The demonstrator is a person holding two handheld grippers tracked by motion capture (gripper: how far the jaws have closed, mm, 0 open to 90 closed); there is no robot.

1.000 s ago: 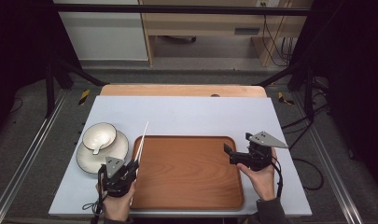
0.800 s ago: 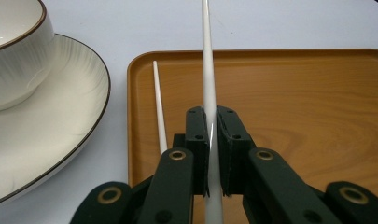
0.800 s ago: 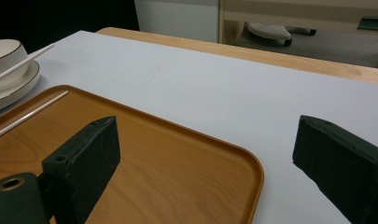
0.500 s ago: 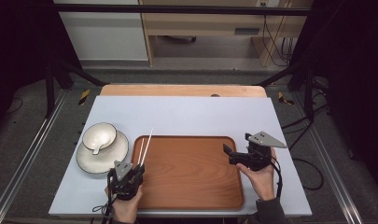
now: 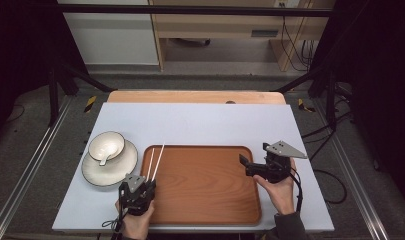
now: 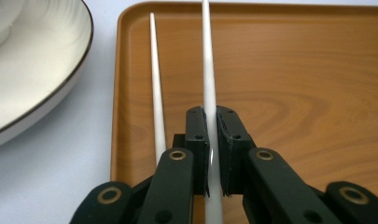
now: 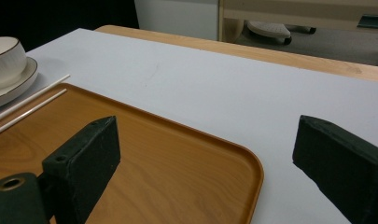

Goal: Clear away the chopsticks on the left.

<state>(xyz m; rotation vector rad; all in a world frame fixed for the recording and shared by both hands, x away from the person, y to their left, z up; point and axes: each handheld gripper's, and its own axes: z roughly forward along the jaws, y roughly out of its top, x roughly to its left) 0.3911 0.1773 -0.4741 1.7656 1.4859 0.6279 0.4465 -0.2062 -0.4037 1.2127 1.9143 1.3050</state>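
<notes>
Chopstick pinched, one loose beside it, tight spot by the tray lip

High view: my left tool [image 5: 138,190] sits at 7 o'clock on the tray [image 5: 205,212]; right tool [image 5: 255,167] at 3, nothing held. Left gripper view: jaws clamped on one chopstick [image 6: 208,70]; the other chopstick [image 6: 156,88] hugs the rim, plate [image 6: 42,88] at 10, so a sideways nudge could roll it off. Right gripper view: jaws wide apart, bare surface [image 7: 214,93] beyond at 12.

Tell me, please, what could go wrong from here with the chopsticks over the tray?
The left claw pinches only one chopstick; the second chopstick lies loose beside it and may roll away. Both tips overhang the tray rim near the plate, so a swing might knock the bowl.
</notes>
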